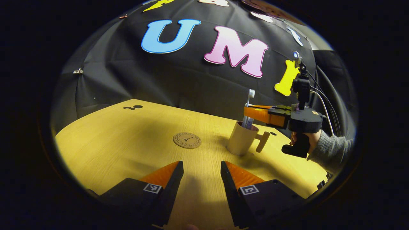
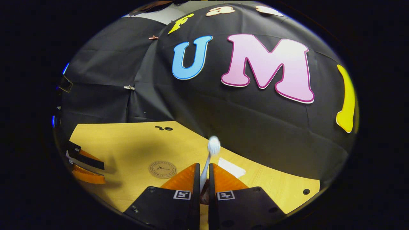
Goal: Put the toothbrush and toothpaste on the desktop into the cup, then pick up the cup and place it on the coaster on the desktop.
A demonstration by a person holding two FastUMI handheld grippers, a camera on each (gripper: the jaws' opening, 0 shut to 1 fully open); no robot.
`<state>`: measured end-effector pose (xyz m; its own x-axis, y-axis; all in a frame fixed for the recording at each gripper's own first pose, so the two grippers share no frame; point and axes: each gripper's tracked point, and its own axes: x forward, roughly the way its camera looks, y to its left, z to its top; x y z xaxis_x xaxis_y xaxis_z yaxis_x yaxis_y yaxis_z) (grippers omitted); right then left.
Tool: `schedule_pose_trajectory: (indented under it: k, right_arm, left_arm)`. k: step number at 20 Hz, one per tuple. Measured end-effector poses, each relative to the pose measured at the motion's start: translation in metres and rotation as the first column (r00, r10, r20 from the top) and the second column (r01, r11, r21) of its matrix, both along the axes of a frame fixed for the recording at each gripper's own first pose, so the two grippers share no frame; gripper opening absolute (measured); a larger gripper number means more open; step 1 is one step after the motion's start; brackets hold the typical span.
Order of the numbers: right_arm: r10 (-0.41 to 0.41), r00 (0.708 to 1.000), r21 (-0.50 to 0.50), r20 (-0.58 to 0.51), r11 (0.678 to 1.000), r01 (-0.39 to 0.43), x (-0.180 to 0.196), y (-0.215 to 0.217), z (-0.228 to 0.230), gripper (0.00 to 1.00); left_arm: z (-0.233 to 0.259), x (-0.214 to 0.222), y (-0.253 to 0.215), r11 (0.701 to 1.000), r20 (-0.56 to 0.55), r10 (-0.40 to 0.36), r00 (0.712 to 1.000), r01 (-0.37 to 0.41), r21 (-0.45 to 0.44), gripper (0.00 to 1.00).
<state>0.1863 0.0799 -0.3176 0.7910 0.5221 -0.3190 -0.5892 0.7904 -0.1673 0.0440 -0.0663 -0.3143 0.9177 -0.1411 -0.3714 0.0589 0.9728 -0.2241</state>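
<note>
In the left gripper view we see the wooden desk [image 1: 111, 143] running from the near edge to the black wall. Left of centre on it lies the round coaster [image 1: 187, 140], flat and bare. Nearer to us, at the bottom of the view, the left gripper [image 1: 202, 172] hangs over the desk with its fingers spread wide and nothing between them.

To the right of the coaster, and apart from it, stands the cup [image 1: 241, 138], upright, with its peg handle pointing right. A toothpaste [image 1: 248, 121] tube pokes out of its mouth, and the toothbrush [image 1: 249, 99] rises above it with the bristle head at the top. Right of the cup, the right gripper [image 1: 252, 113] reaches in from the right over the rim, held by a hand [image 1: 302, 139] in a grey sleeve [image 1: 332, 151].

In the right gripper view the coaster [image 2: 162, 169] lies to the left on the desk [image 2: 127, 150], and the right gripper [image 2: 204, 179] has its fingers pressed nearly together, pinching the toothbrush [image 2: 209, 159] shaft between them. The white head stands up just past the fingertips. At the far left edge of this view we make out the left gripper's fingers [image 2: 85, 166].
</note>
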Motion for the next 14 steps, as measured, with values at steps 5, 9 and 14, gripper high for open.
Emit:
schedule_pose_trajectory:
  k: [5, 9, 14]
  right_arm:
    - [-0.032, 0.998, 0.001, -0.058, 0.999, 0.032, -0.016, -0.023, 0.008, 0.26]
    - [-0.065, 0.987, -0.050, -0.148, 0.997, 0.058, -0.036, -0.059, 0.018, 0.28]
    - [-0.066, 0.927, -0.212, -0.369, 0.977, -0.014, -0.063, -0.092, -0.004, 0.29]
  left_arm:
    - [0.001, 0.003, 0.001, 1.000, -0.008, -0.011, 1.000, 0.011, 0.008, 0.74]
    - [0.007, 0.009, 0.004, 0.999, -0.013, -0.034, 0.999, 0.034, 0.013, 0.74]
    - [0.015, 0.011, 0.010, 0.997, -0.024, -0.068, 0.997, 0.069, 0.033, 0.74]
